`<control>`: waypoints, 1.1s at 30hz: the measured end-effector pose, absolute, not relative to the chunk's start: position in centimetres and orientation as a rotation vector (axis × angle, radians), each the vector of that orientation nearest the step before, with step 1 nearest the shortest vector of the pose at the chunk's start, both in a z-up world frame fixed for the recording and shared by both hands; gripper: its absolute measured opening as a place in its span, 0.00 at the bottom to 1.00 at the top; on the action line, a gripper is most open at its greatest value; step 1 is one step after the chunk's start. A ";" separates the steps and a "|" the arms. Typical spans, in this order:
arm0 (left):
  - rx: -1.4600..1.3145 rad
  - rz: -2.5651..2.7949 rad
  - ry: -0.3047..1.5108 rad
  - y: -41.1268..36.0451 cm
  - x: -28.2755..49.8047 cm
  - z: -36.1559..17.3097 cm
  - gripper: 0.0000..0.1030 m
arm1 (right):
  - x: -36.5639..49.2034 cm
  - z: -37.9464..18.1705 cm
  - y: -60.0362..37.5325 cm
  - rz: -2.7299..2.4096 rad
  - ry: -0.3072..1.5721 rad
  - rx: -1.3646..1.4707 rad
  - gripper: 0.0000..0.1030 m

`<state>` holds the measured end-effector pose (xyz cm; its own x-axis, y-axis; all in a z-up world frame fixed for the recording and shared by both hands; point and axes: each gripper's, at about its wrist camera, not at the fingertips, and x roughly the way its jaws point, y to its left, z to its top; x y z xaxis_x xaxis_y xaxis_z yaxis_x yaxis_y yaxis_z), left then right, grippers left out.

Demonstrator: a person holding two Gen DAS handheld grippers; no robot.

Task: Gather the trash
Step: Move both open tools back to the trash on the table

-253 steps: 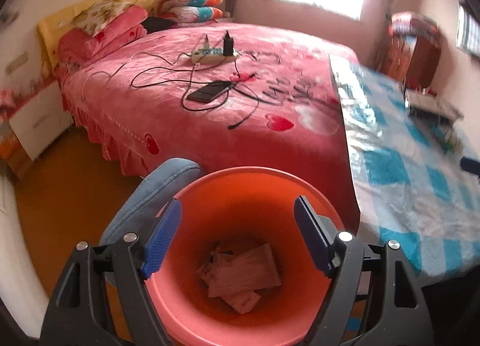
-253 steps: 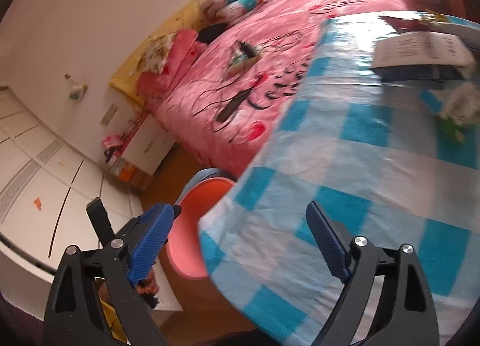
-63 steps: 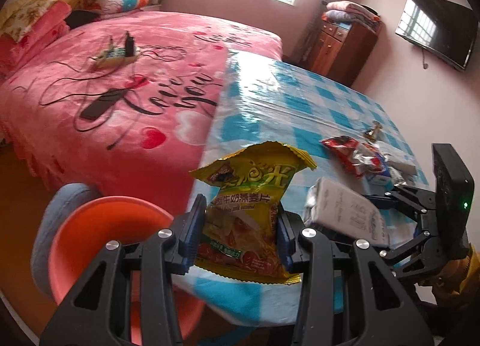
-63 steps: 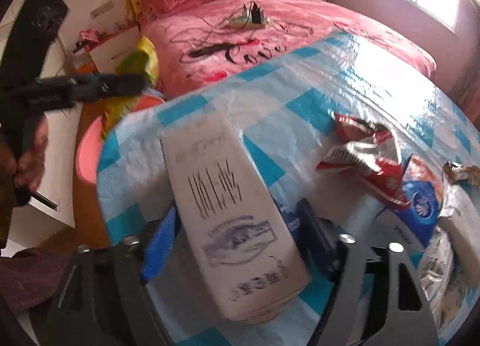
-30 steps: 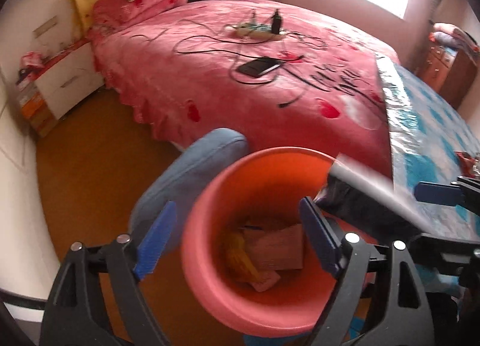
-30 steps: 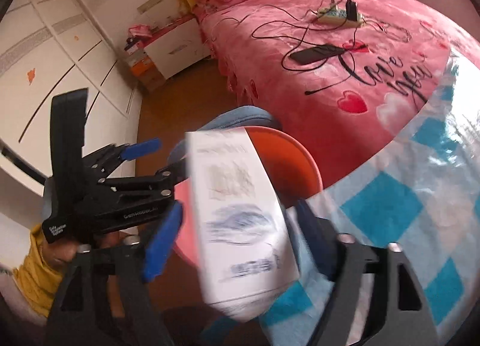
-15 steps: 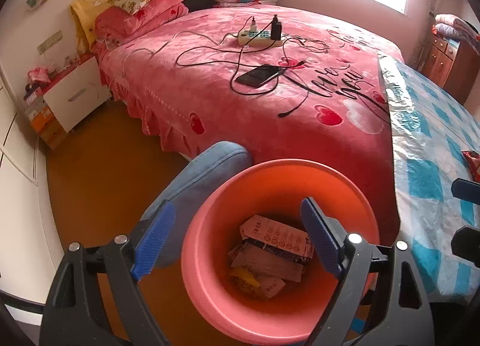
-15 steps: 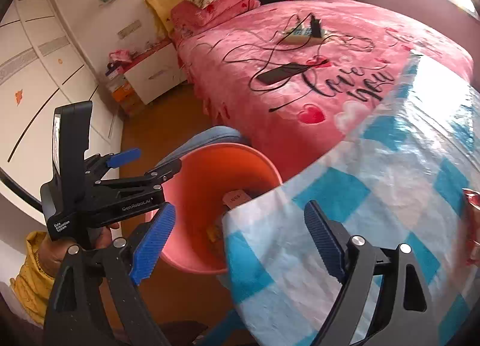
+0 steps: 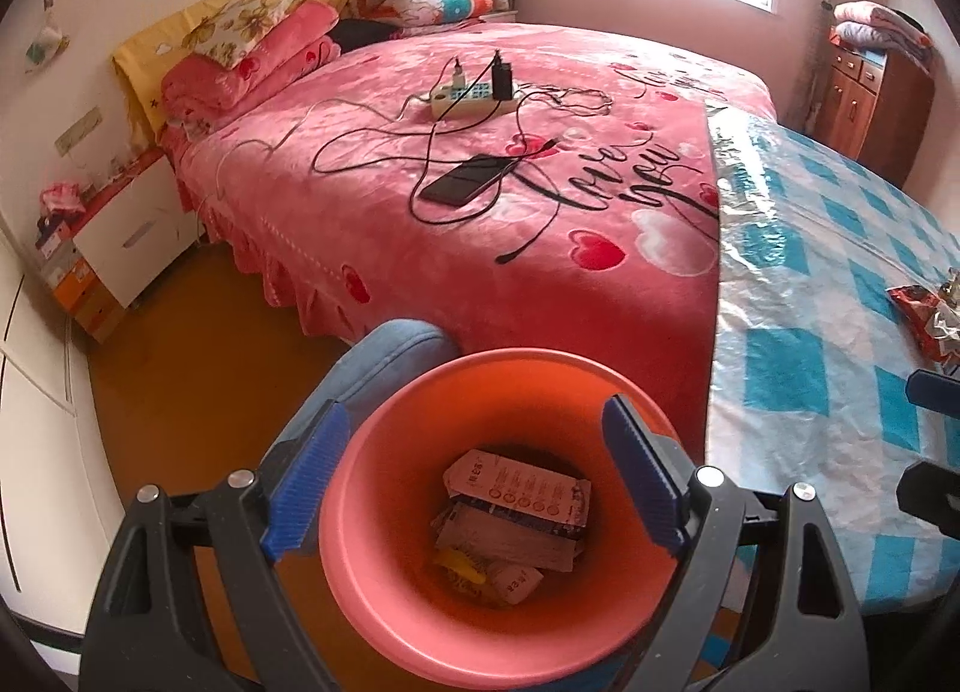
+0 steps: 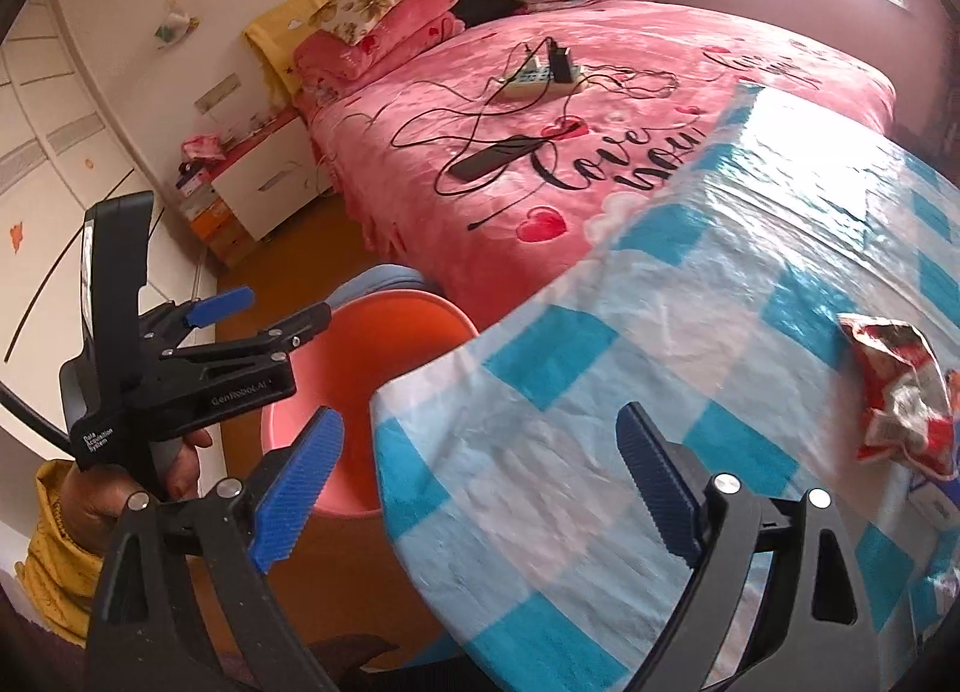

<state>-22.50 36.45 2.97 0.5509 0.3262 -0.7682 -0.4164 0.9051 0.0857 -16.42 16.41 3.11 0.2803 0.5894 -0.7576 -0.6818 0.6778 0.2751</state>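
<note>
**Both grippers spread, trash in bin and on table**

The bin (image 9: 498, 512) was taken as the landmark. The left gripper (image 9: 474, 476) was held directly above the bin, its 2 blue fingers (image 9: 306, 476) spread wide to either side of the rim, with nothing between them. Inside the bin, at the bottom, a white carton (image 9: 519, 491) was seen lying on top of other flattened packets, with a yellow wrapper (image 9: 459, 563) beneath them.

The right gripper (image 10: 480, 488) was held to the right of the bin, over the near edge of the checked table (image 10: 690, 332), its jaws also spread and empty. From that view the left gripper (image 10: 240, 320) was seen above the bin (image 10: 360, 368), gripped by a hand (image 10: 132, 482) in a yellow sleeve.

A crumpled red wrapper (image 10: 900, 392) was left on the table, well apart from the bin, on the far right. Beyond the bin, a pink bed (image 9: 480, 182) was seen, with a phone (image 9: 468, 179) and power strip (image 9: 474, 95) on it. A blue cushion (image 9: 384, 356) was touching the bin's far left side.
</note>
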 end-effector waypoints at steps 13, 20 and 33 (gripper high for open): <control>-0.021 0.376 0.882 31.8 -21.2 4.7 0.85 | -17.6 4.3 11.1 0.807 0.903 -0.080 0.89; 0.035 0.325 0.879 28.4 -20.5 5.4 0.85 | -17.7 4.5 7.4 0.764 0.889 -0.033 0.89; 0.130 0.269 0.890 23.1 -19.5 6.2 0.85 | -17.8 4.4 1.3 0.713 0.877 0.065 0.91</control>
